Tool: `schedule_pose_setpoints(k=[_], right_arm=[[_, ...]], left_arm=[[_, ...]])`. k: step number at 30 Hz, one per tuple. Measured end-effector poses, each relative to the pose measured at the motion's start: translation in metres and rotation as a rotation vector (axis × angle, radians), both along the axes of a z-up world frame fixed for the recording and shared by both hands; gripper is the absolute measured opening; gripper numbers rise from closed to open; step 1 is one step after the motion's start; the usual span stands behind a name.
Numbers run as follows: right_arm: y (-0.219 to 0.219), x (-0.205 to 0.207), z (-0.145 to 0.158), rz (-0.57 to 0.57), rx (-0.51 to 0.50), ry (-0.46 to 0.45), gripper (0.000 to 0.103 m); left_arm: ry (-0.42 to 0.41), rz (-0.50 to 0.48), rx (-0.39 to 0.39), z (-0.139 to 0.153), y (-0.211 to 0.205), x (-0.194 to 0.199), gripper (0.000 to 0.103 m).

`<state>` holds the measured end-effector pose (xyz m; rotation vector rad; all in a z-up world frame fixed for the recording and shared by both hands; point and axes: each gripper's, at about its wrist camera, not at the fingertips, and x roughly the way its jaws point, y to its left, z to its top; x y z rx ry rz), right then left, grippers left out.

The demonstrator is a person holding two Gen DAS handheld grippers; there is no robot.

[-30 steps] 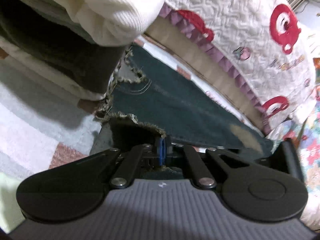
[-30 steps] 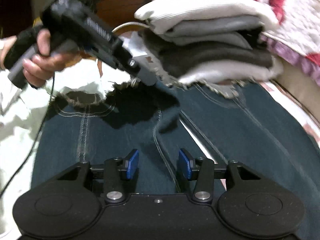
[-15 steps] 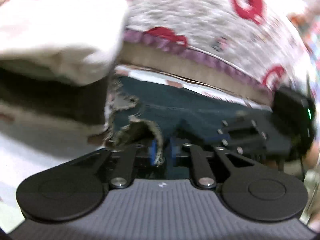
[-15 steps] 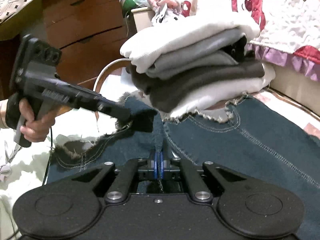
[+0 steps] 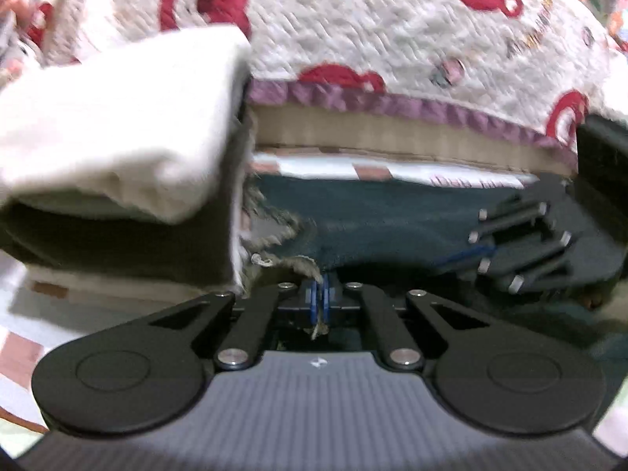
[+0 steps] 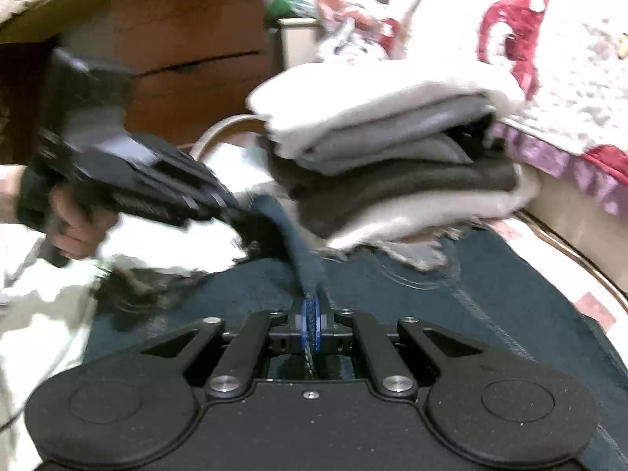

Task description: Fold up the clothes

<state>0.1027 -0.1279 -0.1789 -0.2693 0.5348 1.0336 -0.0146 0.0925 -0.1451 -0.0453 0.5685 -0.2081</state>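
The dark blue denim jeans with frayed hems [image 6: 490, 314] lie spread on the bed, just beside a stack of folded white and grey clothes [image 6: 392, 157]. The left tool [image 5: 320, 300] is pinched tight on a frayed denim edge; the right tool [image 6: 310, 322] is likewise clamped on a raised denim fold. A white quilt with red prints [image 5: 392, 39] lies at the far side.

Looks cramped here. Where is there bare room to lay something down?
Bare bed sheet shows between the jeans and the quilt's purple edge. It is crowded by the folded stack, where the left claw and right claw pinch denim.
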Motion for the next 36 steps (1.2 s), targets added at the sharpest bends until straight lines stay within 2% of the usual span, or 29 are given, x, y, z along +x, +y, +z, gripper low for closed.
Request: schedule_pose_setpoints(k=[2, 5, 6, 9, 12, 14, 17, 19, 24, 27, 29, 31, 36], right_arm=[[-0.002, 0.003, 0.001, -0.053, -0.043, -0.012, 0.03], [-0.042, -0.001, 0.014, -0.18, 0.006, 0.017, 0.047], [-0.062, -0.003, 0.016, -0.231, 0.009, 0.025, 0.048], [-0.127, -0.016, 0.013, -0.321, -0.089, 0.036, 0.048], [-0.178, -0.042, 0.001, -0.357, -0.188, 0.064, 0.048], [-0.208, -0.06, -0.008, -0.377, -0.234, 0.087, 0.048], [-0.24, -0.084, -0.022, -0.406, -0.251, 0.126, 0.048], [-0.247, -0.092, -0.028, -0.393, -0.249, 0.14, 0.048], [-0.23, -0.092, -0.044, -0.305, -0.292, 0.093, 0.05], [-0.226, -0.091, -0.058, -0.308, -0.311, 0.074, 0.06], [-0.228, -0.085, -0.062, -0.325, -0.255, 0.099, 0.066], [-0.233, -0.079, -0.063, -0.327, -0.222, 0.128, 0.067], [-0.24, -0.074, -0.068, -0.303, -0.168, 0.133, 0.068]], left_arm=[[-0.017, 0.021, 0.024, 0.006, -0.005, 0.004, 0.002], [-0.041, 0.039, 0.065, 0.012, -0.016, 0.008, 0.002], [-0.044, 0.052, 0.071, 0.014, -0.019, 0.009, 0.002], [-0.033, 0.099, 0.122, 0.018, -0.027, 0.012, 0.002], [-0.045, 0.096, 0.21, 0.019, -0.039, 0.01, 0.002], [-0.038, 0.102, 0.191, 0.022, -0.041, 0.009, 0.002], [-0.026, 0.127, 0.13, 0.024, -0.039, 0.002, 0.002], [-0.017, 0.144, 0.09, 0.025, -0.037, -0.002, 0.002], [0.003, 0.185, -0.01, 0.029, -0.033, -0.012, 0.002], [0.015, 0.21, -0.071, 0.031, -0.031, -0.018, 0.002], [0.022, 0.224, -0.103, 0.032, -0.029, -0.022, 0.002], [0.023, 0.227, -0.094, 0.032, -0.03, -0.021, 0.002], [0.025, 0.211, -0.064, 0.032, -0.034, -0.017, 0.002]])
